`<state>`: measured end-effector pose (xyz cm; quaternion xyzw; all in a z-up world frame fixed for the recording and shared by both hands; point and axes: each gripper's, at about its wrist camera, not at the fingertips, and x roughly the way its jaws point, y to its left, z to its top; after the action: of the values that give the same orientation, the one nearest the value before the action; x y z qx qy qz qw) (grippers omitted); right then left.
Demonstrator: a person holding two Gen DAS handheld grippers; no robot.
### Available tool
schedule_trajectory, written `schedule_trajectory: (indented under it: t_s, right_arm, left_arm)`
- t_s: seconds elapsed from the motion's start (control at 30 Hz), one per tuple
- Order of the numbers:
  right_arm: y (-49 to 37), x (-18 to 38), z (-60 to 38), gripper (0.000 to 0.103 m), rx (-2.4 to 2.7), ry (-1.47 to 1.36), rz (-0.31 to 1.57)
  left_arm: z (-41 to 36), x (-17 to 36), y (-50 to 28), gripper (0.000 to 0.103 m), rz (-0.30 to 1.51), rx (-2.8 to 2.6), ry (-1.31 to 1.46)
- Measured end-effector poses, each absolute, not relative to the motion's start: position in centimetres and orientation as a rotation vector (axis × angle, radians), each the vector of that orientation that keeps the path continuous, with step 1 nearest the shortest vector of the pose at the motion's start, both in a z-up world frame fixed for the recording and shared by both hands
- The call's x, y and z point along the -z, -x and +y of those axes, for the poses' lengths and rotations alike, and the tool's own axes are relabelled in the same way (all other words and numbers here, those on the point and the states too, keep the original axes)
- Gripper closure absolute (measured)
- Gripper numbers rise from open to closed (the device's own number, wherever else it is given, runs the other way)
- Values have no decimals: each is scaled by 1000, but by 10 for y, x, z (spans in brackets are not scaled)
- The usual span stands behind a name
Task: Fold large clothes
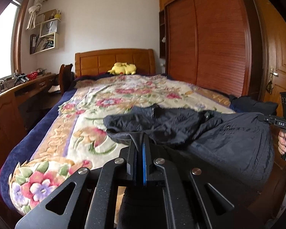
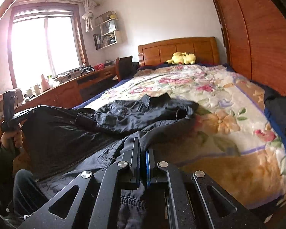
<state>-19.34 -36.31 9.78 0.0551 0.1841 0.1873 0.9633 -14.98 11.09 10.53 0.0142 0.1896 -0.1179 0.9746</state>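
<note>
Left gripper (image 1: pixel 140 143): black two-finger tongs with a blue pad, clamped tight on the hem edge of a large dark navy padded jacket (image 1: pixel 228 133). Right gripper (image 2: pixel 143 148): same build, pinched closed on another stretch of that hem. Fabric seen between both pairs of fingers, hanging below them. Each tool held by a hand, right hand (image 1: pixel 284 143) at the frame edge in the left wrist view, left hand (image 2: pixel 13 135) likewise in the right wrist view.

Jacket raised at the near end, stretched between the two grippers, remainder bunched on the foot half of the floral cream fleece blanket (image 1: pixel 124 95). Collar end lying flat, pointed toward the headboard.

Further off: yellow plush toy (image 1: pixel 123 68) against the orange wooden headboard (image 1: pixel 114 59). Brown wooden desk (image 2: pixel 70 87) left of the bed, cluttered. Reddish sliding-door wardrobe (image 1: pixel 206 38) right of it.
</note>
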Motion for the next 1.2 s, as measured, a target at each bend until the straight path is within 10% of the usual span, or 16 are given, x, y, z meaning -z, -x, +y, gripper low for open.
schedule_trajectory:
  t_s: [1.2]
  right_arm:
    - [-218, -115, -326, 99, -93, 59, 537]
  left_arm:
    - [127, -69, -218, 98, 492, 94, -47]
